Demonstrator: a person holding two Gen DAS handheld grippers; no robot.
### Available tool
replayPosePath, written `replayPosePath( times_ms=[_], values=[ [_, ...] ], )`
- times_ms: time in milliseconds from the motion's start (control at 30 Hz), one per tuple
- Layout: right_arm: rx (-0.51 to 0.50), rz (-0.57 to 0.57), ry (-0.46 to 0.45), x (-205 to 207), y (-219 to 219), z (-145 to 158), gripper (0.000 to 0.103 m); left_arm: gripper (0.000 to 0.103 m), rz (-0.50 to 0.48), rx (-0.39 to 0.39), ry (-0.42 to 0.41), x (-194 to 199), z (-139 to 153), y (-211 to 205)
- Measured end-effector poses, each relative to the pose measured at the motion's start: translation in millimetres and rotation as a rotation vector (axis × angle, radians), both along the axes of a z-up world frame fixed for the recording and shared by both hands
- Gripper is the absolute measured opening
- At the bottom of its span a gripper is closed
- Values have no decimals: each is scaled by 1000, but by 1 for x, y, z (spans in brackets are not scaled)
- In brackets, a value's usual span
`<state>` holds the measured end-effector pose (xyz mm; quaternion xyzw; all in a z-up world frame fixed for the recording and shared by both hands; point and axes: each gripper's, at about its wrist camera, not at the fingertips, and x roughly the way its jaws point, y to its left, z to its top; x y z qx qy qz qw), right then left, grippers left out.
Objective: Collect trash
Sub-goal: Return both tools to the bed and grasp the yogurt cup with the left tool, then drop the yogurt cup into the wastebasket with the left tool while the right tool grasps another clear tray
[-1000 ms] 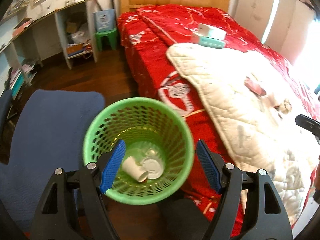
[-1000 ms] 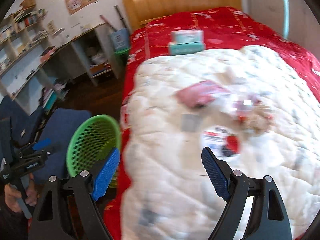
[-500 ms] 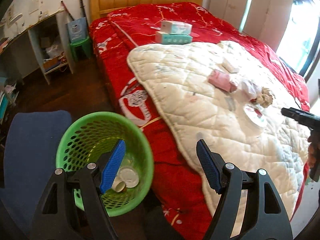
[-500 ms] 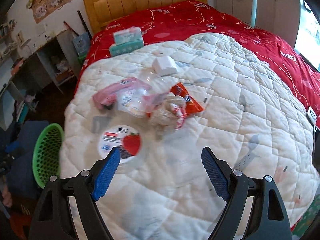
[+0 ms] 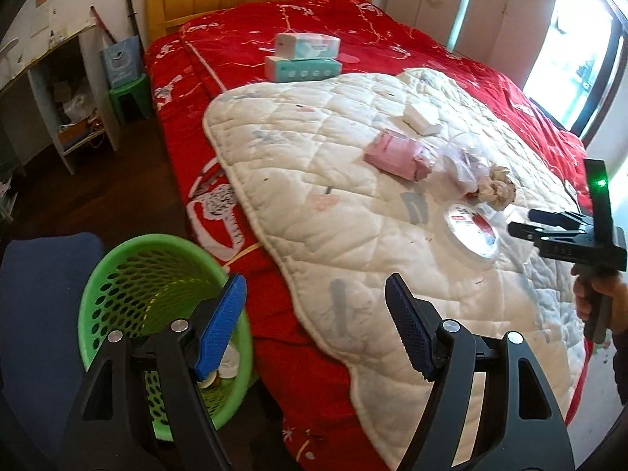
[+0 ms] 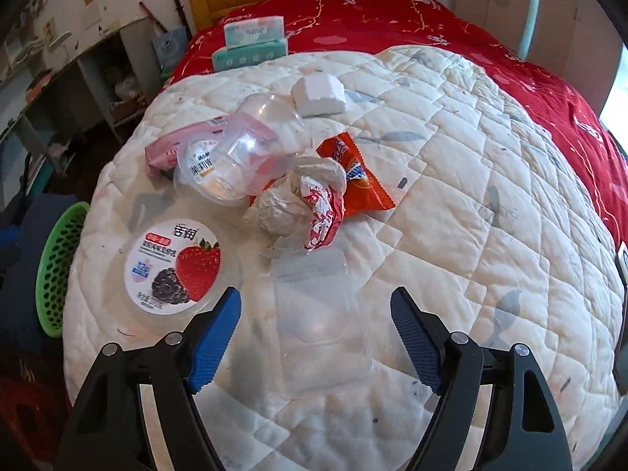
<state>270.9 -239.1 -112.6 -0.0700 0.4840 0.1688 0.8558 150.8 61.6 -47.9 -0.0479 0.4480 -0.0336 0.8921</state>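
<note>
Trash lies on the white quilt (image 6: pixel 451 216): a round strawberry yogurt tub (image 6: pixel 172 267), a flat clear plastic tray (image 6: pixel 318 314), a crumpled wrapper (image 6: pixel 302 200), an orange packet (image 6: pixel 361 180), clear cups (image 6: pixel 243 157), a pink pack (image 5: pixel 396 155) and a white block (image 6: pixel 318 94). My right gripper (image 6: pixel 314 298) hovers low over the clear tray. Its jaws are closing, the tray lies between them, and the pads are off it. My left gripper (image 5: pixel 314 286) is open and empty, between the green basket (image 5: pixel 129 274) and the bed edge. The basket holds cups.
Two tissue boxes (image 5: pixel 302 59) sit on the red bedspread (image 5: pixel 235 78) near the headboard. A blue chair seat (image 5: pixel 39 314) is beside the basket. Desk shelves (image 5: pixel 70 98) and a green stool (image 5: pixel 129 90) stand along the left wall. A hand (image 5: pixel 600 298) holds the right gripper.
The left gripper swung from above the basket toward the bed. The right gripper came forward and down over the trash pile, and its jaws narrowed a little.
</note>
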Motion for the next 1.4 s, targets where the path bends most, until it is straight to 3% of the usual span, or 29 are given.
replayPosePath(
  times_ms=[100,233,400,833,1400],
  values=[
    [-28,14,7,1,3,-4,66,73,-33,-1,0,7,0,-14],
    [-16,4,16,2,-2,-6,46,73,-90,8,-4,17,-1,-38],
    [22,-21,14,-4,-13,-1,45,80,-158,-5,1,28,-5,-70],
    [90,-65,21,-27,-38,16,44,84,-379,51,25,60,-26,-152],
    [129,-62,4,-52,-45,27,44,84,-400,101,61,85,-54,-176]
  ],
)
